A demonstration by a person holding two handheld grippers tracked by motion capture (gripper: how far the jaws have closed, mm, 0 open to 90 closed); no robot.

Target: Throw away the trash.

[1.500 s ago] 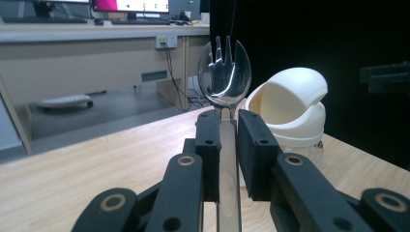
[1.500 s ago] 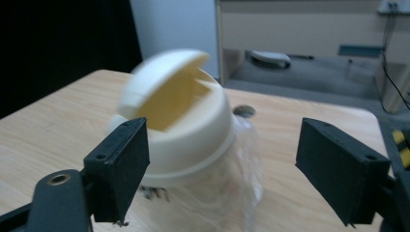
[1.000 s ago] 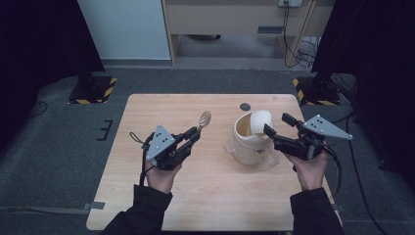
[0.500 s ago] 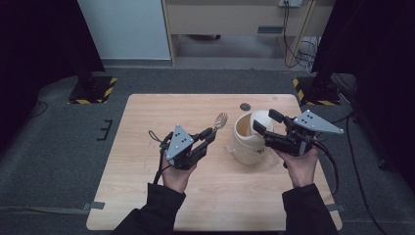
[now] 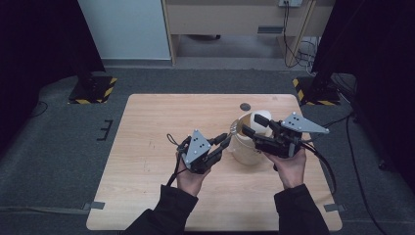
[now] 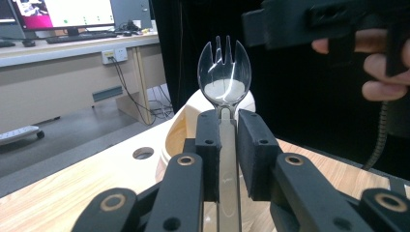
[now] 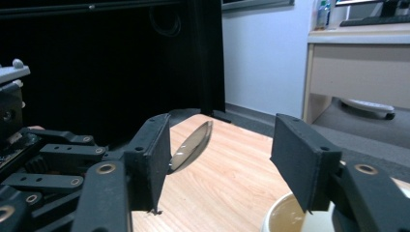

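Left gripper (image 5: 222, 143) is clamped on the handle of a clear plastic spork (image 6: 224, 77), pads tight on either side, bowl and tines standing up beyond the jaws. In the high view the spork (image 5: 234, 129) head sits at the near rim of the cream cup (image 5: 247, 147) on the wooden table (image 5: 147, 147), just left of the right gripper (image 5: 254, 126).

Right gripper (image 7: 220, 159) stands half open with nothing between its pads; its jaws have just been closing. From its own view the spork (image 7: 191, 145) head hangs just beside the left pad, not within the gap, and the cup (image 7: 285, 217) rim sits below.

Step in hand looks like a handover or bringing the spork to the cup. Next move calls for lining the spork head between the right pads before they close, or lowering it inside the rim without tipping the cup.
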